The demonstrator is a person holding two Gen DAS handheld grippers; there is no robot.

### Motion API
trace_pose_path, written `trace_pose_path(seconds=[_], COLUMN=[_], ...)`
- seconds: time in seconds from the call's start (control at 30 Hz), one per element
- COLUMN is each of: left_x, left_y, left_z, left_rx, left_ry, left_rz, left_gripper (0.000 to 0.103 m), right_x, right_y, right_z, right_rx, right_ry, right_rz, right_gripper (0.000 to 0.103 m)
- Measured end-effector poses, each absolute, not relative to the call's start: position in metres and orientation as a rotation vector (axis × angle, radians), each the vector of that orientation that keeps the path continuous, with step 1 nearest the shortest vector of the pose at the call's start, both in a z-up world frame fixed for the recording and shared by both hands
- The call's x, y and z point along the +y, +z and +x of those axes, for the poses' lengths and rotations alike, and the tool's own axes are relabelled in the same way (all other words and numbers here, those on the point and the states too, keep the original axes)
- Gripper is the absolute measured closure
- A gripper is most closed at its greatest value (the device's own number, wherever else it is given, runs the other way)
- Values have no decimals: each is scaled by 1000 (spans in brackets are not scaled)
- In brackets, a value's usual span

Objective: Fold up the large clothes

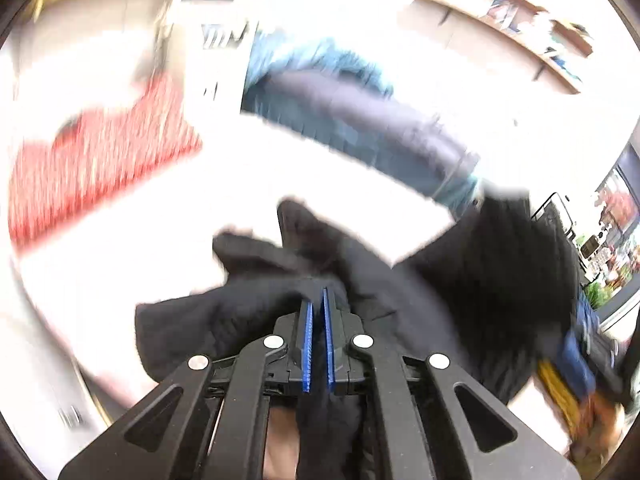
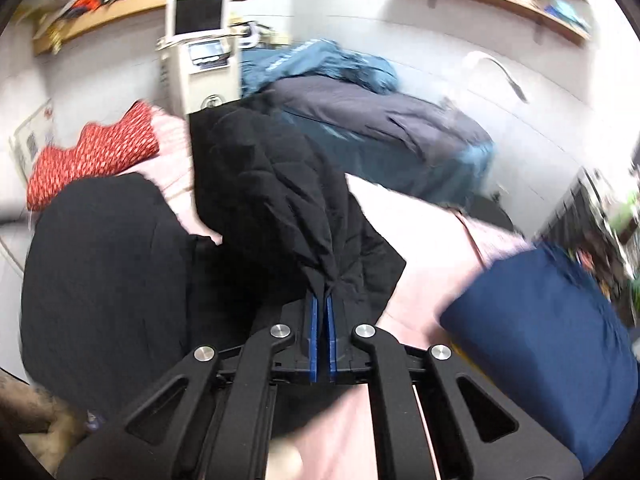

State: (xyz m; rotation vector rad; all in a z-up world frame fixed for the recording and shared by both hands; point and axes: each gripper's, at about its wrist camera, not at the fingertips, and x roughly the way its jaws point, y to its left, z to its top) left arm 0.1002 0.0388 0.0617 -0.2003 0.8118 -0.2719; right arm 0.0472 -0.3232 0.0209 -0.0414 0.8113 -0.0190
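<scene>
Blue pads [image 1: 307, 344] of my left gripper [image 1: 318, 300] sit pressed nearly together with black jacket [image 1: 248, 280] cloth pinched at their tips; more of it hangs down under the linkage, so I read that side as clamped on fabric. Same on my right gripper [image 2: 322, 304]: pads all but touching, a puckered edge of the same black jacket [image 2: 272, 184] bunched right at the tips. From the right jaws the quilted cloth runs straight ahead and up, long axis roughly along the fingers, with a second black mass off to their left. From the left jaws it spreads ahead and off to the right. I judge both hands hold one garment, neither clearly nearer; the next move depends on keeping that span taut between the grips. Beyond the jaws: pale table [image 1: 168, 216], red patterned garment [image 2: 96, 152] ahead-left, grey-and-teal coat [image 2: 384, 128] further ahead, navy bundle [image 2: 552, 320] right of the right jaws. Heavy blur everywhere.
</scene>
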Motion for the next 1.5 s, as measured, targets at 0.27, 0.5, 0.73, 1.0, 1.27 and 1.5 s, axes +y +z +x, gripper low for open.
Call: trace_pose_path(seconds=[0.27, 0.5, 0.73, 1.0, 1.27, 1.5], left_x=[-82, -77, 88, 116, 71, 53], left_y=[181, 87, 2, -78, -104, -85], left_z=[62, 81, 99, 156, 196, 154], left_rx=[482, 796, 918, 1047, 1117, 1020], left_ry=[-588, -492, -56, -73, -326, -394], left_rz=[-18, -77, -379, -323, -329, -151], left_gripper=[102, 26, 12, 12, 97, 103], right_x=[-344, -378, -363, -307, -286, -279], right_y=[-41, -5, 8, 9, 14, 36], right_z=[-54, -56, 10, 47, 50, 79], right_rx=[1165, 958, 871, 896, 926, 886], right_ry=[136, 55, 180, 342, 321, 344], right_rz=[54, 251, 346, 355, 240, 182], right_gripper=[93, 14, 14, 14, 14, 14])
